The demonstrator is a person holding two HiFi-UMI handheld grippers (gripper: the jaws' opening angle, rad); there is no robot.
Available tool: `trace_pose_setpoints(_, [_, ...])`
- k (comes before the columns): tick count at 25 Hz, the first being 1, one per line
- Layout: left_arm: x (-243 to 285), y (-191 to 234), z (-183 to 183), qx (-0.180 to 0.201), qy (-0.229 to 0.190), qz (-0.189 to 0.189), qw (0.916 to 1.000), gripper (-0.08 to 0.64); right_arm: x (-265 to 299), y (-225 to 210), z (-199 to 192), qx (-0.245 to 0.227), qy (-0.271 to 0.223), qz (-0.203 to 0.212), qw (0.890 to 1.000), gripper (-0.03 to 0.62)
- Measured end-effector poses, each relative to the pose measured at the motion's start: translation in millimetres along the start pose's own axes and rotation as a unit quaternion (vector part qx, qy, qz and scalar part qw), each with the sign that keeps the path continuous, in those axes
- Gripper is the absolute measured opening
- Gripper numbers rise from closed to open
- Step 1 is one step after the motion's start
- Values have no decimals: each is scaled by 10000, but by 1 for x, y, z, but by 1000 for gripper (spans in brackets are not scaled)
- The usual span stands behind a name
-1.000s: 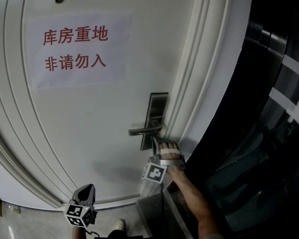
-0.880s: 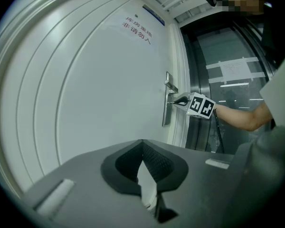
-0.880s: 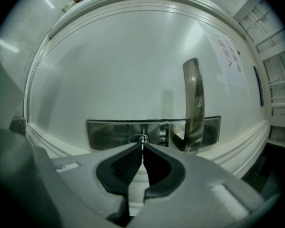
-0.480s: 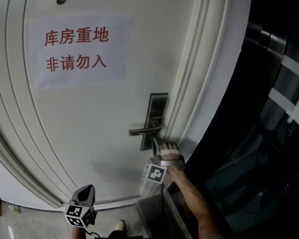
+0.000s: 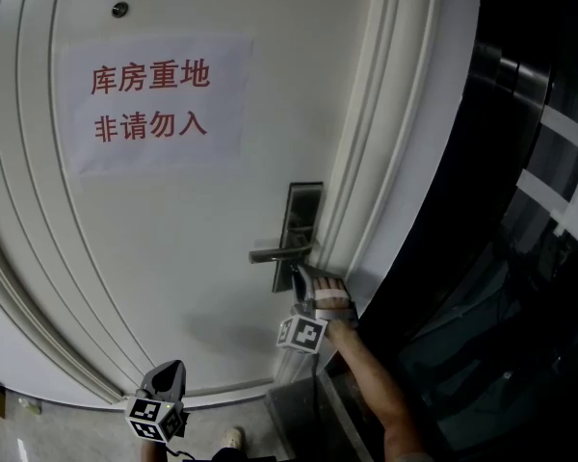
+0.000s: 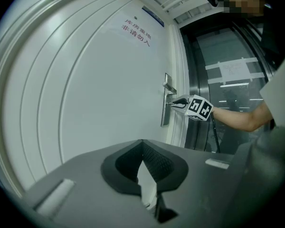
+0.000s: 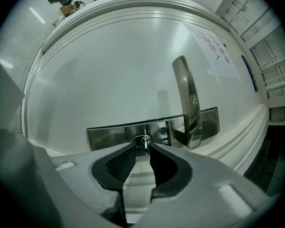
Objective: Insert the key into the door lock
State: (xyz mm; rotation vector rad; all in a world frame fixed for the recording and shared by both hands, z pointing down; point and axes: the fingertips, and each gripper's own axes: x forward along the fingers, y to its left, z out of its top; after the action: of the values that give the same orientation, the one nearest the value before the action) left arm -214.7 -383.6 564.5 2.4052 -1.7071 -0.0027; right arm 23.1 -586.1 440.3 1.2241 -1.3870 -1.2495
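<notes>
A small silver key (image 7: 145,143) sticks out of the keyhole in the steel lock plate (image 7: 114,134) on the white door (image 5: 173,258). My right gripper (image 7: 143,149) sits right at the lock with the key's head between its tips. Its jaws are opening, and a gap shows beside the key. The lever handle (image 7: 187,103) is just beyond the keyhole. In the head view this gripper (image 5: 299,275) sits under the handle (image 5: 279,253). My left gripper (image 5: 169,366) hangs low and away from the door, its tips (image 6: 142,144) together and holding nothing.
A paper sign (image 5: 154,104) with red characters is taped to the door, with a peephole (image 5: 120,10) above it. The moulded door frame (image 5: 385,191) runs just right of the lock. Dark glass panels (image 5: 520,210) stand further right. A bare forearm (image 5: 366,373) reaches up to the right gripper.
The head view has shifted slightly. Both grippers stay where they were, the right one still at the lock.
</notes>
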Motion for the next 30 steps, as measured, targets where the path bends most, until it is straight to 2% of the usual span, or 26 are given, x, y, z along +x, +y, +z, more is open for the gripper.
trace_pose_setpoints(6, [-7,-1,1,8,-16,57,10000,3,-7,-3,1,135,-97,-23,9999,133])
trace_pose_setpoints(12, [-12,-8,1,28,-35,22,10000,3,-16,-8,-1,121,-87,-92,9998,133])
trace_pose_setpoints(16, [-16,-12,2,48,-49,9,10000,3,-30,-12,2,389,-210,-99,9990,133])
trace_pose_setpoints(17, [-18,-13,3,53,-53,12,10000,3,-34,-13,3,502,-218,-92,9985,132])
trace_pose_setpoints(21, [-24,-13,3,68,-84,50,9999,3,-52,-18,2,1141,-225,-56,9932,47])
trace_pose_setpoints(24, [-29,-15,6,107,-120,69,9998,3,-68,-23,5,1535,-348,-119,9875,11])
trace_pose_setpoints(27, [-36,-19,11,158,-183,83,9997,3,-83,-20,7,1976,-474,-39,9791,2])
trace_pose_setpoints(30, [-39,-22,15,184,-239,88,9995,3,-97,-14,4,2510,-559,8,9664,2])
